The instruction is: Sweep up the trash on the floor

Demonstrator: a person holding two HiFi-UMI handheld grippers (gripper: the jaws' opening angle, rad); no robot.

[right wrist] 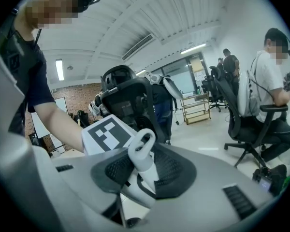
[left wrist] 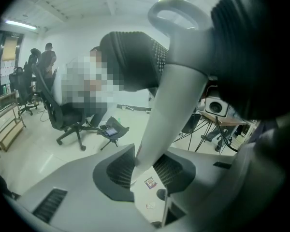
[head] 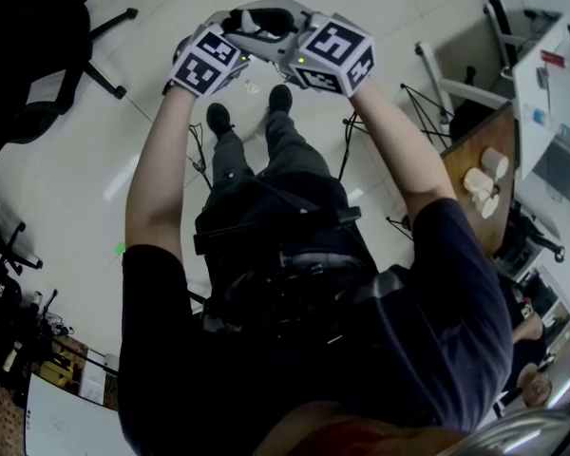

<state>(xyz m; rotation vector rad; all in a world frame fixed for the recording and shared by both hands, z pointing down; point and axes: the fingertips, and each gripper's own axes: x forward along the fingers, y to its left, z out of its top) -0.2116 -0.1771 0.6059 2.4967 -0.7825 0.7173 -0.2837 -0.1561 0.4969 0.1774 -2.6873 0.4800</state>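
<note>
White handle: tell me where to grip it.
Take the white handle on its straight shaft, below the end loop. Come from the side, jaws across it: the shaft is slim, and the wider loop would likely stop a slip.

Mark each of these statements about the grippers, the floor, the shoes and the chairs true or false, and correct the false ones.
1. The left gripper grips a pale handle. True.
2. The right gripper is empty. False: its jaws are closed on a loop-ended handle.
3. No trash lies on the floor. False: a small wrapper shows on it beyond the left jaws.
4. The person's shoes are black. True.
5. Every office chair is unoccupied. False: in the right gripper view a seated person occupies a chair.
</note>
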